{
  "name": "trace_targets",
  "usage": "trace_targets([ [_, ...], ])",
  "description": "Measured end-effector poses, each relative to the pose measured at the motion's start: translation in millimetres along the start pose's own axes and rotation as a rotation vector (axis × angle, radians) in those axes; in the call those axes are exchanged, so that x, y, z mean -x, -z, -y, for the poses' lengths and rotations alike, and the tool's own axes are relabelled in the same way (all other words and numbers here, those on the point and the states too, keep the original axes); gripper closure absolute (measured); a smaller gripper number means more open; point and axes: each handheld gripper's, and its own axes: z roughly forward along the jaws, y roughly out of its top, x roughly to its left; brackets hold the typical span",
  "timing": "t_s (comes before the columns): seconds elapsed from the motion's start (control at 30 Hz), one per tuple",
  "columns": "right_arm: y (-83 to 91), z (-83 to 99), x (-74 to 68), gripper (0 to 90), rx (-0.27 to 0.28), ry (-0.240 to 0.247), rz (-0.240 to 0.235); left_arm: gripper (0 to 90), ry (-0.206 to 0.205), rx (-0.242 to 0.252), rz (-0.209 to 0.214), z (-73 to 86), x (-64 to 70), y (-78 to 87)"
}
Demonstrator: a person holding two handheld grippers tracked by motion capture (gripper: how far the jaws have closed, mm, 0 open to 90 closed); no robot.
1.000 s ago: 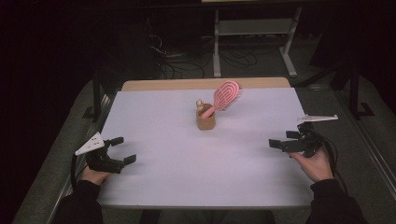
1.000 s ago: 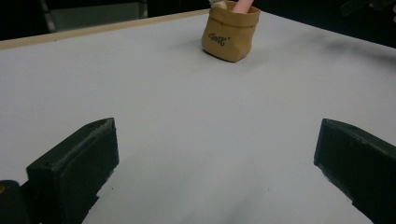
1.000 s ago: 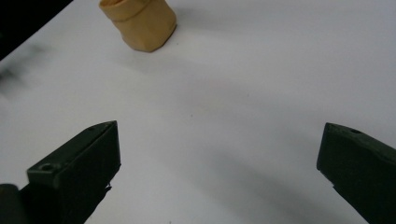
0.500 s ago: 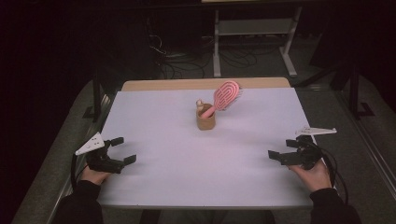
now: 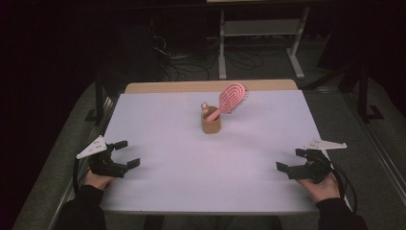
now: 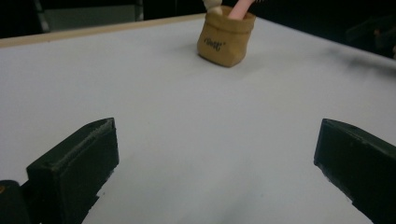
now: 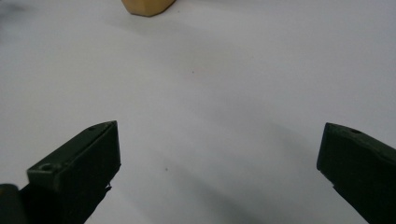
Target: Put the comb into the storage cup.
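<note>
A small tan paper-like pouch (image 5: pixel 210 123) stands upright at the middle back of the white table (image 5: pixel 191 172). A pink hairbrush (image 5: pixel 231 99) leans out of it, head up and to the right, beside a pale knob. The pouch (image 6: pixel 225 40) with dark print and the pink handle show far ahead in the left gripper view; its base (image 7: pixel 147 7) shows at the top of the right gripper view. My left gripper (image 5: pixel 127 153) rests open near the front left edge. At the front right, my right gripper (image 5: pixel 289 160) is open too. Both hold nothing.
Beyond the table's far wooden edge (image 5: pixel 206 86) is a dark floor with cables (image 5: pixel 182 62) and a grey metal stand (image 5: pixel 261 33). A dark post (image 5: pixel 99 96) stands off the table's left side, another (image 5: pixel 362 91) off the right.
My right gripper has drawn back toward the front right edge of the table and lowered. The left gripper, pouch and brush have stayed put.
</note>
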Motion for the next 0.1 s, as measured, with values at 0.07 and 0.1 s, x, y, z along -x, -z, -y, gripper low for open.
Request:
trace_targets([
  [0.07, -1.0, 1.9, -2.1, 0.0, -0.010, 0.005, 0.003, 0.0, 0.009, 0.008, 0.005, 0.0, 0.2, -0.1],
  [0.1, -2.1, 2.7, -3.0, 0.0, -0.011, 0.011, 0.004, 0.0, 0.010, 0.007, 0.006, 0.1, 0.2, -0.3],
])
